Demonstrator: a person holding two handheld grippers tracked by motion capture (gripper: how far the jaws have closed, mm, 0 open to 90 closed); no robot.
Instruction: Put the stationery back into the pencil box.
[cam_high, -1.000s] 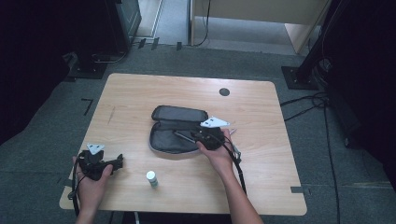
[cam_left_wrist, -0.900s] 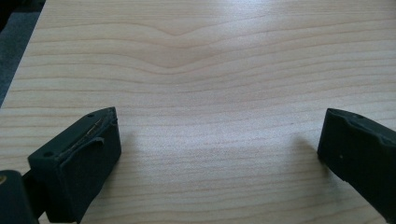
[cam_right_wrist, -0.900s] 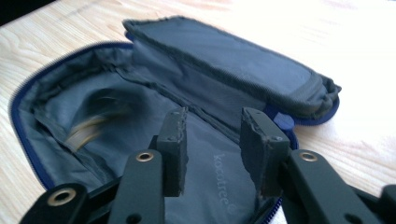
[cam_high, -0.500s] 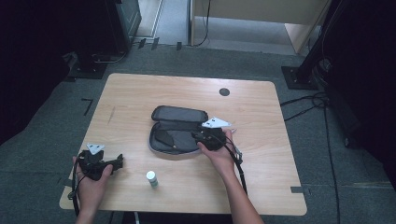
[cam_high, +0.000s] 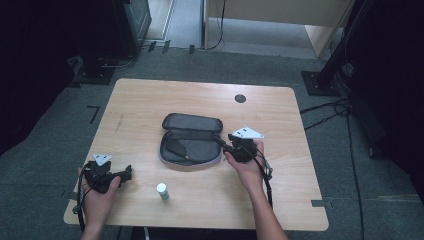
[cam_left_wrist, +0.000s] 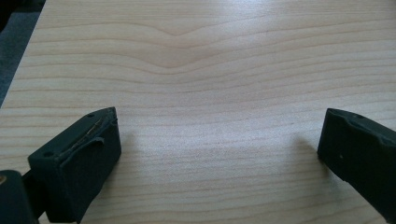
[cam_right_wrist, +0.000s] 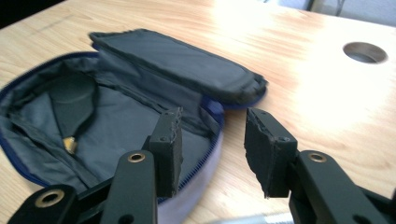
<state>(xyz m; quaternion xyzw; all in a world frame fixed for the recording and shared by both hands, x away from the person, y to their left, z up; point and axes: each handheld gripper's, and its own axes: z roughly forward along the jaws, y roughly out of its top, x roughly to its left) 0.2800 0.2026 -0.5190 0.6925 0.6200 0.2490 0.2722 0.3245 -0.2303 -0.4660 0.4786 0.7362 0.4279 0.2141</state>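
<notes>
Small white-capped bottle (cam_high: 162, 191) upright on surface (cam_high: 200, 95) near front edge, between both hands. Left hand-held gripper (cam_high: 126, 173) low over bare wood at front left, jaws spread wide, released, holding nothing. Dark zip case (cam_high: 191, 140) mid-surface, lying open, lid folded back; dark flap and small brass piece (cam_right_wrist: 70, 144) inside. Right hand-held gripper (cam_right_wrist: 212, 144) at case's right rim, jaws just been opening, part open, nothing gripped.

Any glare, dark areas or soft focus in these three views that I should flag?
High view: the table is evenly lit, while the surroundings fall into near black. Right gripper view: strong glare washes out the wood beside the round hole; the open pouch stays sharp. Left gripper view: soft light, faint shadows under the left claw, wood grain crisp.
</notes>
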